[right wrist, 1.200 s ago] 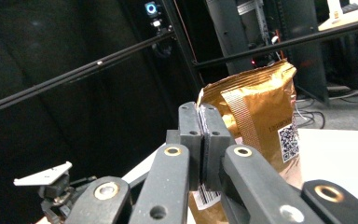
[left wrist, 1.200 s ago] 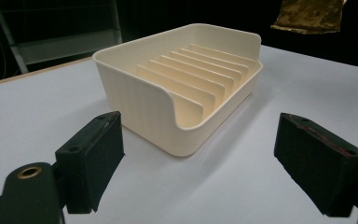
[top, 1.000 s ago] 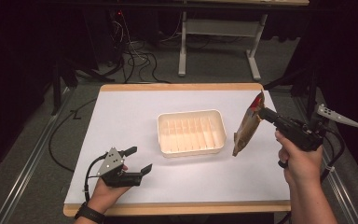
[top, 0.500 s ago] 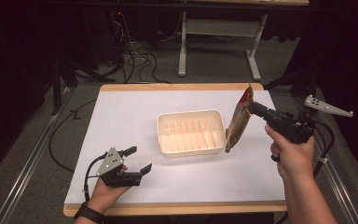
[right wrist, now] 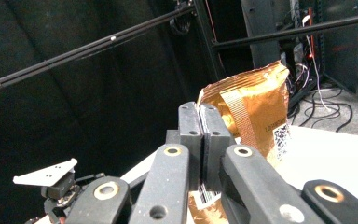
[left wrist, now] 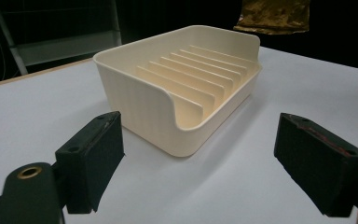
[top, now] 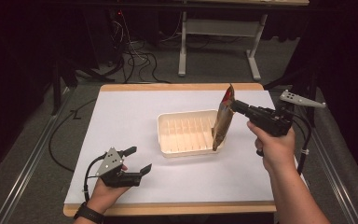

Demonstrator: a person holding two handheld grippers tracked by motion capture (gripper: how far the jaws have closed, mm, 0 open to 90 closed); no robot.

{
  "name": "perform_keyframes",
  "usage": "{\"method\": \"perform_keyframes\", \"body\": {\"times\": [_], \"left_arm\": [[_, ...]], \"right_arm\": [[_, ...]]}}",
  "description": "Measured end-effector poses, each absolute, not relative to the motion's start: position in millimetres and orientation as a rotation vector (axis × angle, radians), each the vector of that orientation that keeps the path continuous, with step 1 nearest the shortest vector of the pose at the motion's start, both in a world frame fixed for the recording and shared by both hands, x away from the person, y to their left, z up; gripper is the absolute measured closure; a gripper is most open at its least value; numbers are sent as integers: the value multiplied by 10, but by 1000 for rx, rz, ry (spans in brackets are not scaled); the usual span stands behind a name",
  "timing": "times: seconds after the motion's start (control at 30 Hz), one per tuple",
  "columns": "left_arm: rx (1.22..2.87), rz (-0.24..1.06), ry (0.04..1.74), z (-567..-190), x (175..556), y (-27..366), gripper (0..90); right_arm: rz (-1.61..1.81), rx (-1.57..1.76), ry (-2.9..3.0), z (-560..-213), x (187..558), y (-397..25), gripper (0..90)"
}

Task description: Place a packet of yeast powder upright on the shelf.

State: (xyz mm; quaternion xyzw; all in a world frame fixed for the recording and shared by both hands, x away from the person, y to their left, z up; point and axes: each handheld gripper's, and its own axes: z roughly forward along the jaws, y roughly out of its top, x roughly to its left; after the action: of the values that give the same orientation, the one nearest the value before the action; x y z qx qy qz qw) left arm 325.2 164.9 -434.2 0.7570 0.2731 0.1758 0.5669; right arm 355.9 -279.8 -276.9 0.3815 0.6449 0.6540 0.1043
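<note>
A gold foil snack bag hangs upright over the right end of the cream slotted tray, pinched near its top by my right gripper, which is shut on it. In the right gripper view the bag sticks out past the closed jaws of the right gripper. My left gripper rests low at the table's front left, open and holding nothing. The left gripper view looks between its wide-apart jaws at the tray, with the bag's lower edge above the far corner.
White paper covers the wooden-edged table. Cables and a white table frame lie on the floor beyond. A rail runs along the left. Open table surface surrounds the tray.
My right gripper has carried the bag leftward and slightly up, from beside the tray's right side to over its right end. The left gripper has stayed put.
</note>
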Motion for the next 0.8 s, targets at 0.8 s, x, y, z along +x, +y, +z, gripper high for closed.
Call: {"method": "perform_keyframes", "body": {"times": [0.8], "left_arm": [[1773,409,640,-4343,3248,1638,162]], "right_arm": [[1880,1165,1974,-2988,3997,-2563,900]]}}
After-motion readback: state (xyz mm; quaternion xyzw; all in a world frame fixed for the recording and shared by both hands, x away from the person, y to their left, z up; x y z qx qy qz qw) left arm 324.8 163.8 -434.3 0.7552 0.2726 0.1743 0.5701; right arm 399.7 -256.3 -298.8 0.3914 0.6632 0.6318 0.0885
